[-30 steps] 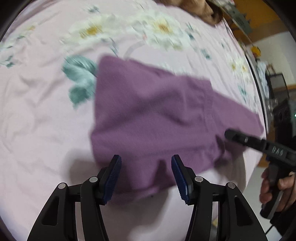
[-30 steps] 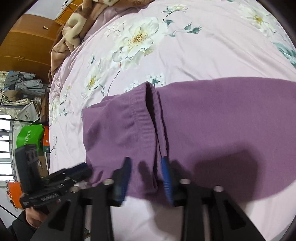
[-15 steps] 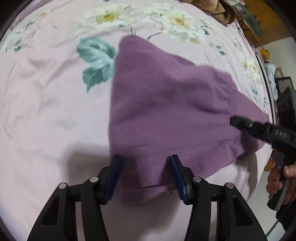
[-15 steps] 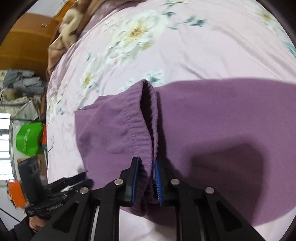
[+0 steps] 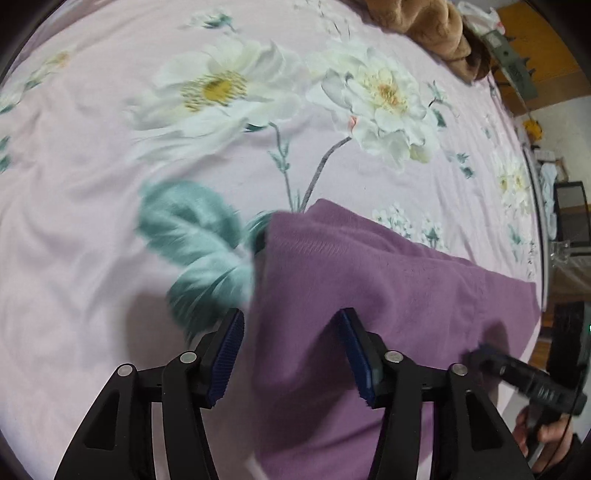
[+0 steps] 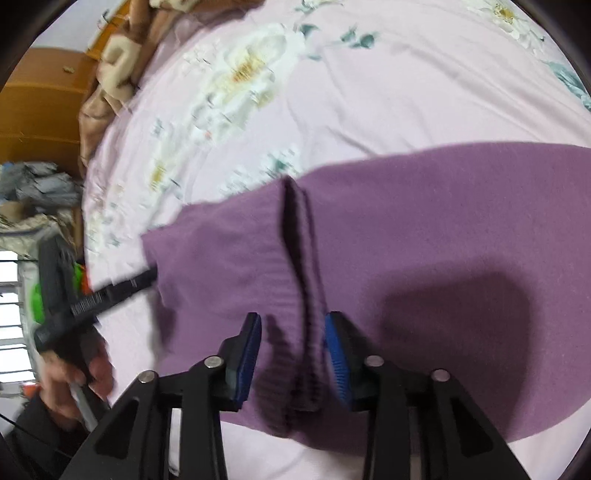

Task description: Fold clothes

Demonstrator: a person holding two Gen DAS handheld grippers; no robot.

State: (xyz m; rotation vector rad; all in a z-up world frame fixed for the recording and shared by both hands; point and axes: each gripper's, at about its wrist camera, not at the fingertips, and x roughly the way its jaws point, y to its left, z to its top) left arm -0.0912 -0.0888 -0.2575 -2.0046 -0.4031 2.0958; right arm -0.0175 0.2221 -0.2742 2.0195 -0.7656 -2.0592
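Both jaws stand spread apart. The left gripper (image 5: 291,354) hangs over one end of the purple garment (image 5: 388,295), with the cloth showing between its blue pads (image 5: 229,354), but the pads are not pressing on it. The right gripper (image 6: 293,354) has its blue pads on either side of a raised ribbed band (image 6: 308,314) of the same purple garment (image 6: 424,240), with gaps on both sides, so it is not pinching.

The garment lies spread on a bed with a pink sheet (image 5: 92,221) that has big white flowers and green leaves on it. A brown blanket (image 5: 424,22) is bunched up at the far end of the bed. White writing shows on the side of the left gripper in the right wrist view, but it is too blurry to read. A hand (image 6: 92,373) holds that gripper's handle.
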